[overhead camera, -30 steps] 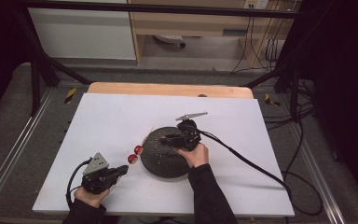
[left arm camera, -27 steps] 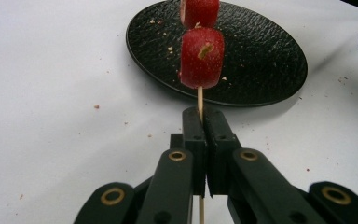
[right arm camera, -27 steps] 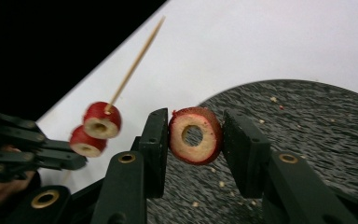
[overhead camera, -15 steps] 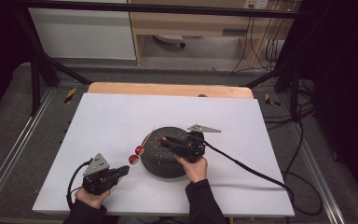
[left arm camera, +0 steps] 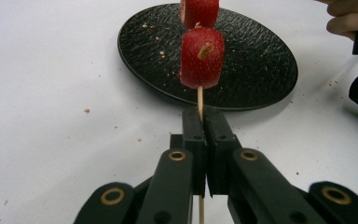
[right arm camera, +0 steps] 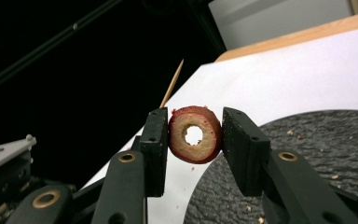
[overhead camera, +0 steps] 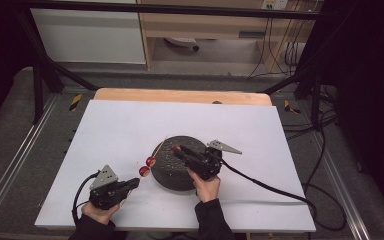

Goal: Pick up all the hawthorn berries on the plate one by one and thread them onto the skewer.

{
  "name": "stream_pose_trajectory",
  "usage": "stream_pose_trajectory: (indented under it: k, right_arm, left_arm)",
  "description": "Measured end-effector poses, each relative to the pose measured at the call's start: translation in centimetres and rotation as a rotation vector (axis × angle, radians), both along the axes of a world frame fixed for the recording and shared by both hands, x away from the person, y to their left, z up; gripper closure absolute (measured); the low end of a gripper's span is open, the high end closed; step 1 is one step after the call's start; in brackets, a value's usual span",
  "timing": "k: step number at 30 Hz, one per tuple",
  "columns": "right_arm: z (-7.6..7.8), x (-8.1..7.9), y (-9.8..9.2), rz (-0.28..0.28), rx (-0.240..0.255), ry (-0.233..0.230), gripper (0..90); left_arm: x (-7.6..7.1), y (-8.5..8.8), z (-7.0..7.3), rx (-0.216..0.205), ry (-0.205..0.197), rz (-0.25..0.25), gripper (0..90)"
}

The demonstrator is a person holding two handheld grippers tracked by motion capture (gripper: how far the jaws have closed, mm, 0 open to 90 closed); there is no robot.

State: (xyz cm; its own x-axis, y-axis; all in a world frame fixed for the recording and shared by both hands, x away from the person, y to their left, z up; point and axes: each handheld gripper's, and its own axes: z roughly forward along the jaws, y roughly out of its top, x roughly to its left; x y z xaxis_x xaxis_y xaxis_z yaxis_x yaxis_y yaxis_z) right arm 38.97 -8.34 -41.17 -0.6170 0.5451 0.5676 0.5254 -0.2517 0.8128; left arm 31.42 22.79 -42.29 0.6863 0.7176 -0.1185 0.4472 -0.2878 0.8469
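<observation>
On a white surface (overhead camera: 130,125), the left tool (left arm camera: 204,135) is clamping a wooden skewer (left arm camera: 199,100) carrying two red fruit pieces (left arm camera: 202,57), leaning over a black plate (left arm camera: 261,65). The right tool (right arm camera: 193,135) is pinching a cored fruit ring (right arm camera: 195,134) above the plate, near the skewer's tip. Crumbs are dotting the plate.
</observation>
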Motion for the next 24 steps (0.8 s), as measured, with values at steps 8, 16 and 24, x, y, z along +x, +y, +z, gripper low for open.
stream_pose_trajectory:
  k: [8, 16, 24]
  right_arm:
    - [0.1, -0.2, -0.7, -0.06, 0.064, -0.03, 62.4]
    - [0.1, -0.3, -0.6, -0.093, 0.12, -0.053, 62.5]
    - [0.6, 0.2, -0.8, -0.125, 0.152, -0.066, 62.5]
  left_arm:
    - [-0.1, -0.4, -0.1, -0.003, 0.005, -0.007, 88.0]
    - [-0.4, -0.8, -0.2, -0.003, 0.001, -0.013, 88.0]
    - [-0.6, -1.3, -0.3, -0.01, 0.007, -0.02, 88.0]
